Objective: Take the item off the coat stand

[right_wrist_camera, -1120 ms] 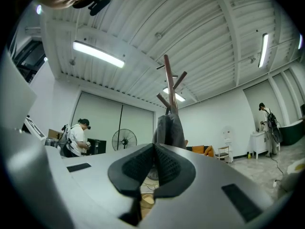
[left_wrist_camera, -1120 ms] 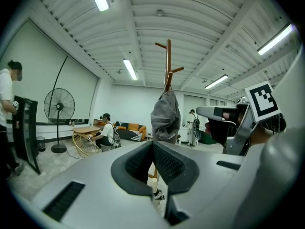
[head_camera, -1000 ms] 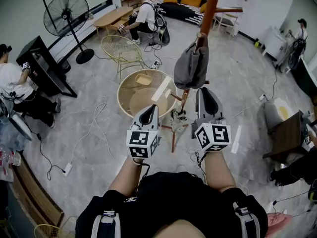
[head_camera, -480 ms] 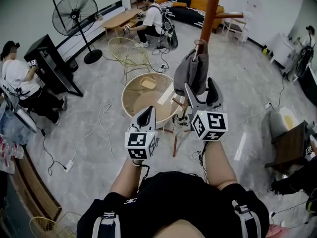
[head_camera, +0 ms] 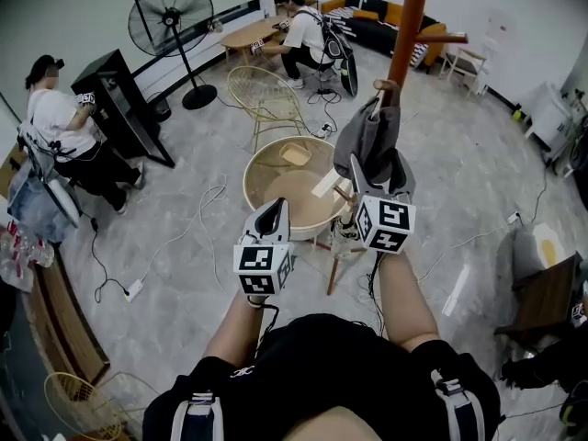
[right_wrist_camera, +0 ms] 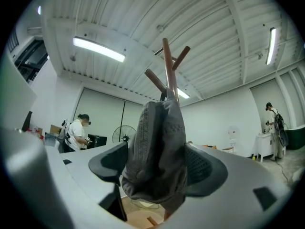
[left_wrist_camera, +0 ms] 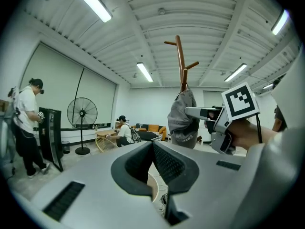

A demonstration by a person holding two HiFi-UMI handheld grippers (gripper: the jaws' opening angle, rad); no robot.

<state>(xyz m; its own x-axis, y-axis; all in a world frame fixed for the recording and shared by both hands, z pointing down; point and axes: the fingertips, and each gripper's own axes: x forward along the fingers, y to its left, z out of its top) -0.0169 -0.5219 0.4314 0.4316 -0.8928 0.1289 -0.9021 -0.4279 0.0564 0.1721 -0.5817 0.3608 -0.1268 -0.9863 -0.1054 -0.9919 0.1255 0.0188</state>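
A grey cloth item (head_camera: 367,141) hangs from a peg of the brown wooden coat stand (head_camera: 409,16). My right gripper (head_camera: 378,175) is raised to the item's lower part, and its jaws are opening with the cloth between them. In the right gripper view the grey item (right_wrist_camera: 159,128) fills the gap of the right gripper (right_wrist_camera: 156,151); the left pad stands clear of it. The stand's pegs (right_wrist_camera: 167,66) rise above. My left gripper (head_camera: 273,208) is lower and to the left, shut and empty. Its own view shows the left gripper (left_wrist_camera: 153,147), the item (left_wrist_camera: 183,113) and the stand (left_wrist_camera: 180,61).
A round wooden table (head_camera: 276,150) stands just left of the stand's base. A wire chair (head_camera: 266,99), a floor fan (head_camera: 170,16) and a black cabinet (head_camera: 115,90) are farther off. A person (head_camera: 64,127) stands at left, another (head_camera: 308,35) crouches behind. Cables lie on the floor.
My right gripper has risen to the grey item and its jaws have gone from shut to wide around the cloth. The left gripper has barely moved.
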